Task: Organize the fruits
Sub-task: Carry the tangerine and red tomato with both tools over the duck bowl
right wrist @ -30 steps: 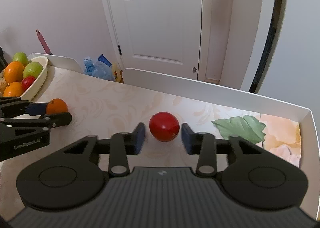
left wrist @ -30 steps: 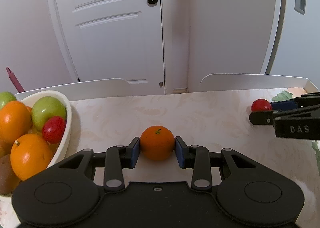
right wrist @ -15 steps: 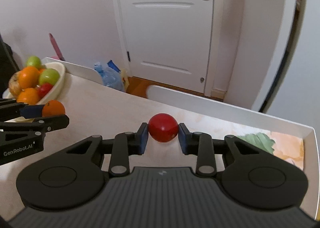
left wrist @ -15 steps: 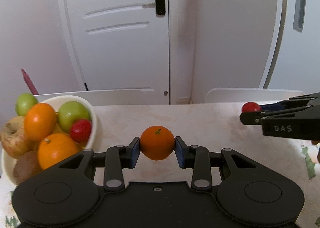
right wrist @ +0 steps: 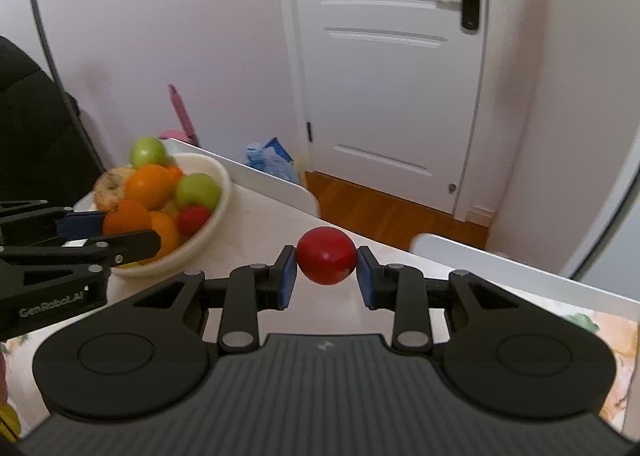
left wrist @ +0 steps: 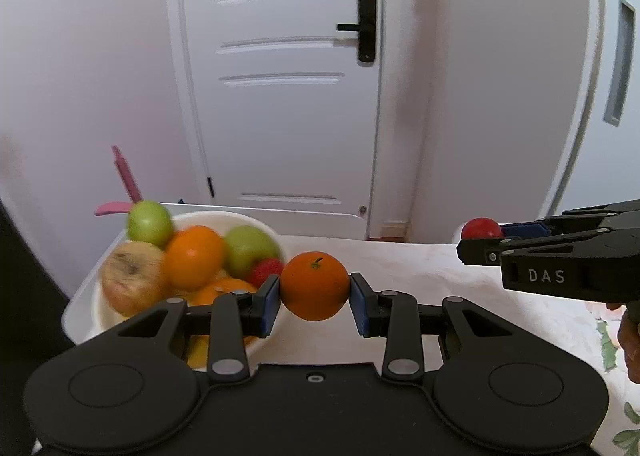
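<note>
The left gripper [left wrist: 315, 295] clamps the orange [left wrist: 314, 285] just beside the bowl [right wrist: 216, 212] — nearer than the right gripper [right wrist: 326, 271], which clamps the red fruit [right wrist: 327, 260].

White door [left wrist: 288, 88], black handle [left wrist: 366, 26] — blue bag [right wrist: 272, 162], wood floor [right wrist: 384, 208] beyond table.

A pale floral-patterned table [right wrist: 260, 224] with a white raised rim carries a cream fruit-filled bowl [right wrist: 212, 212] at its left end.
</note>
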### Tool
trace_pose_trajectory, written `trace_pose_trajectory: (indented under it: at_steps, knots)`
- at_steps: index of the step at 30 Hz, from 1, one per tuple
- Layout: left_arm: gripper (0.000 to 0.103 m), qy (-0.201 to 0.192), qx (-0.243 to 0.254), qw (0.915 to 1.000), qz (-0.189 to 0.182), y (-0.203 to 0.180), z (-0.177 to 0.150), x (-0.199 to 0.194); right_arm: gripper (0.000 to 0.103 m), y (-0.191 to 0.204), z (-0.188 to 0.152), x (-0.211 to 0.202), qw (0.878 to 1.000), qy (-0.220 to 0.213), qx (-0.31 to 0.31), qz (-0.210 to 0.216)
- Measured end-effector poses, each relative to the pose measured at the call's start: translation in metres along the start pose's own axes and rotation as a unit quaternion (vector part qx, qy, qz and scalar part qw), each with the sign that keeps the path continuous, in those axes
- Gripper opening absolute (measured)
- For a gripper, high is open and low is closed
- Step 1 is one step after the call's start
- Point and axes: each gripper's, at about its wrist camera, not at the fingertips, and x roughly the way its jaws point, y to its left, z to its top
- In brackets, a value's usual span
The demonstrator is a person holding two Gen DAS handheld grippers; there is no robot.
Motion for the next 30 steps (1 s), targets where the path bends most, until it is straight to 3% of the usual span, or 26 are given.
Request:
trace_pose_trajectory:
  at_steps: [16,30]
  knots:
    - [0.04,0.003,-0.012,0.9995,0.028,0.095,-0.003,-0.014,0.047,0.093,0.033,0.027,1.0,-0.006,-0.007,0.015]
    - [0.04,0.037,-0.004,0.999,0.025,0.148,-0.018,0.012,0.047,0.139,0.048,0.049,1.0,-0.005,-0.007,0.002]
